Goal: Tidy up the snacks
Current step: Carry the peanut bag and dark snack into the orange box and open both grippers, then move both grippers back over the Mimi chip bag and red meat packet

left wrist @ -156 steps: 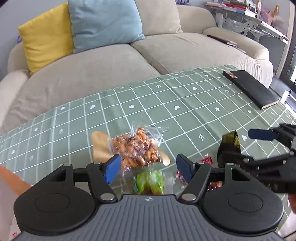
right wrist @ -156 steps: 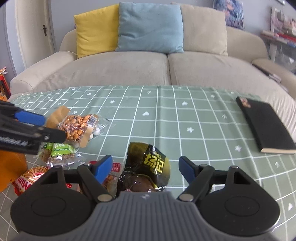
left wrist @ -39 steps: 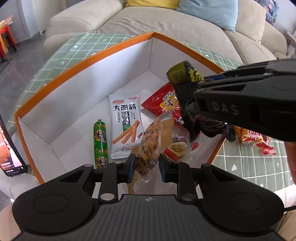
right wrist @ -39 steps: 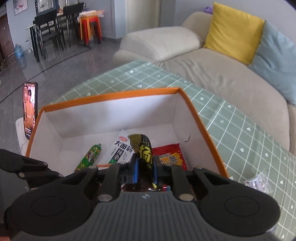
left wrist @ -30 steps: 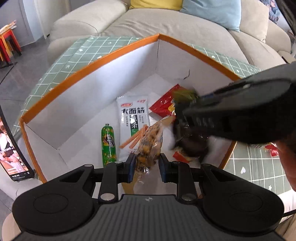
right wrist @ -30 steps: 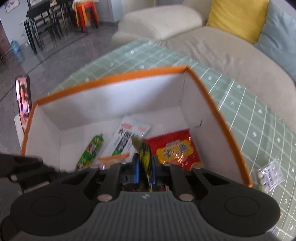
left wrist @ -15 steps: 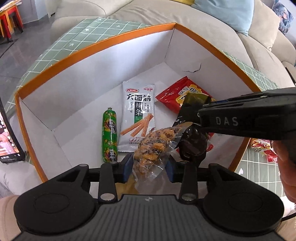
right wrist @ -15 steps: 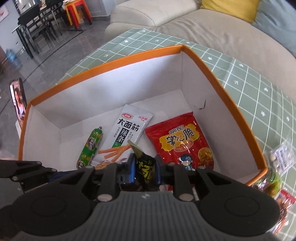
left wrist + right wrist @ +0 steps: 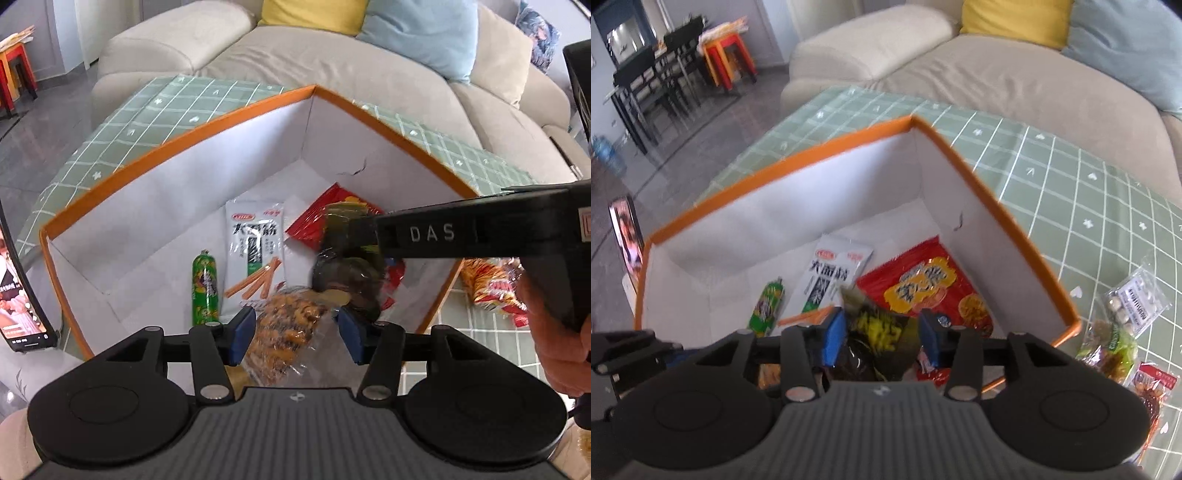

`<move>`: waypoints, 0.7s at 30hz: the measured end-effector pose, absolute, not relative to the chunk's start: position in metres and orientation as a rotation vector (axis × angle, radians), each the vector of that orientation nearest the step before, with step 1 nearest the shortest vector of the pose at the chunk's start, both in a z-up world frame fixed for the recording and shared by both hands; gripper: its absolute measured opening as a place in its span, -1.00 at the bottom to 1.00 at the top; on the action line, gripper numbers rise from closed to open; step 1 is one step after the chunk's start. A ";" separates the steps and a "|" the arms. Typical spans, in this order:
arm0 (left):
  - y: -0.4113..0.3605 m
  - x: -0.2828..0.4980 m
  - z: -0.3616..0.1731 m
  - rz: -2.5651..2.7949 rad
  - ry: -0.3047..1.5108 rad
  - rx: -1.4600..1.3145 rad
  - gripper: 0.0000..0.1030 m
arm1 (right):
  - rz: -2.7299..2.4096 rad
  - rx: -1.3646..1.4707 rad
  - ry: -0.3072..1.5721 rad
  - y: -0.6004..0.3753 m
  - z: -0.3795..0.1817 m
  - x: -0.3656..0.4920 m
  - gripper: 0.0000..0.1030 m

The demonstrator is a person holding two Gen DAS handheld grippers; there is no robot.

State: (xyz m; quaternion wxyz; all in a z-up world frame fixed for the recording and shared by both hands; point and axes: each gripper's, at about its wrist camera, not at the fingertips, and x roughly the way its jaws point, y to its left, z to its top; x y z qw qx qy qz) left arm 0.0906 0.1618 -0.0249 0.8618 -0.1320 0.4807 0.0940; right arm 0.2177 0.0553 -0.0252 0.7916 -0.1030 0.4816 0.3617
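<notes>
An orange-rimmed white box [image 9: 177, 147] [image 9: 997, 206] stands on the green checked tablecloth. In it lie a green sausage [image 9: 204, 284], a white spicy-strip packet [image 9: 255, 243] and a red snack bag [image 9: 923, 284]. My left gripper [image 9: 295, 334] is open above the box, and the clear peanut packet [image 9: 288, 332] lies loose between its jaws. My right gripper [image 9: 882, 339] is open too, with the dark black-and-yellow packet [image 9: 875, 339] [image 9: 347, 273] loose between its jaws over the box floor.
Outside the box on the tablecloth [image 9: 1071, 192] lie a clear packet of white balls [image 9: 1134, 299], a green-labelled packet [image 9: 1108, 347] and red packets [image 9: 1152, 387] [image 9: 495, 284]. A phone [image 9: 18, 295] stands at the left. A beige sofa [image 9: 332, 66] is behind.
Both grippers have opened wide over the box, letting go of the peanut packet and the dark packet, which now sit loose between the jaws.
</notes>
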 end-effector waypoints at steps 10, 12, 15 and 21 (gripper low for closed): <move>0.148 0.091 -0.009 0.197 0.947 -0.233 0.51 | 0.771 -0.161 0.975 0.035 -0.006 0.217 0.07; 0.143 0.090 -0.005 0.188 0.927 -0.210 0.52 | 0.767 -0.151 0.952 0.028 -0.001 0.215 0.09; 0.134 0.089 0.000 0.184 0.902 -0.180 0.53 | 0.761 -0.134 0.899 0.012 0.010 0.207 0.19; 0.112 0.090 0.011 0.175 0.824 -0.143 0.54 | 0.722 -0.085 0.782 -0.034 0.033 0.193 0.36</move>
